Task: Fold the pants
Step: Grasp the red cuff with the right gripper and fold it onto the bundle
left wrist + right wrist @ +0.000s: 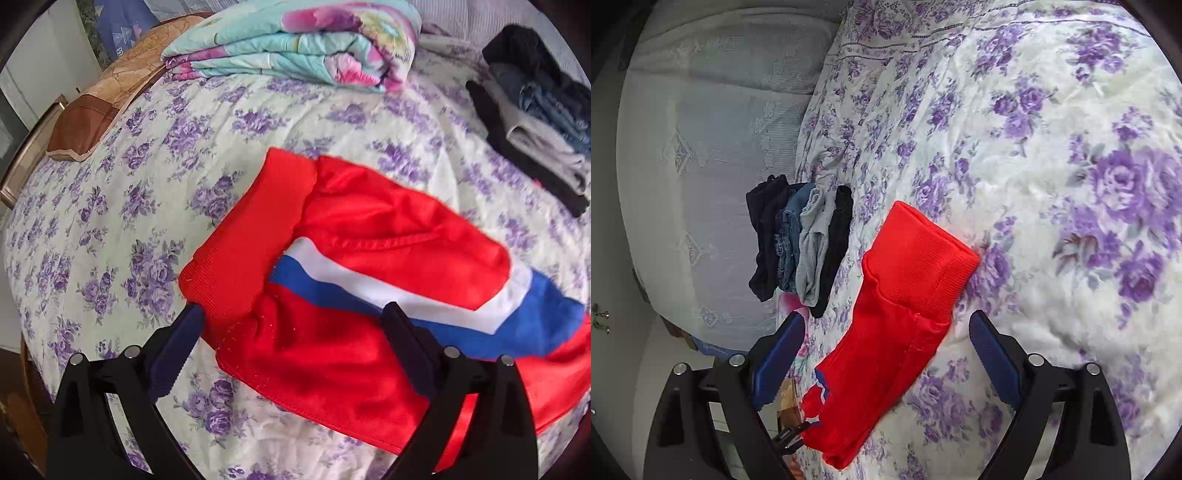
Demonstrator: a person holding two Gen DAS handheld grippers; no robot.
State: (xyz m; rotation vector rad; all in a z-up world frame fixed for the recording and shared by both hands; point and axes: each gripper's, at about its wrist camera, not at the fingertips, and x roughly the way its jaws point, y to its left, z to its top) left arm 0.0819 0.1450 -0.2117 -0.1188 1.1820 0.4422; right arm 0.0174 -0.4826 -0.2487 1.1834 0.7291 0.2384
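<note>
Left hand-held gripper (pixel 291 314) is standing with its jaws wide apart over the red pants (pixel 369 266), its left finger (pixel 184 343) lying just beside the ribbed cuff edge and its right finger (pixel 402 343) resting over the red fabric near the blue and white stripe; the pads are pressing on nothing. Right hand-held gripper (pixel 886 328) is also gaping wide, with the red pants (pixel 905 295) lying between its fingers without either pad touching the cloth that I can tell. Those pants are lying partly folded on the bed (pixel 110 229), spread over the bedcover with purple flowers, the ribbed cuff pointing away from the left camera. Near them, toward the bed's far edge, a stack of folded clothes (pixel 535 118) in black, denim blue and grey is sitting. A folded floral blanket (pixel 295 44) is lying at the far end, with a brown cushion (pixel 96 110) beside it at the bed's edge.
</note>
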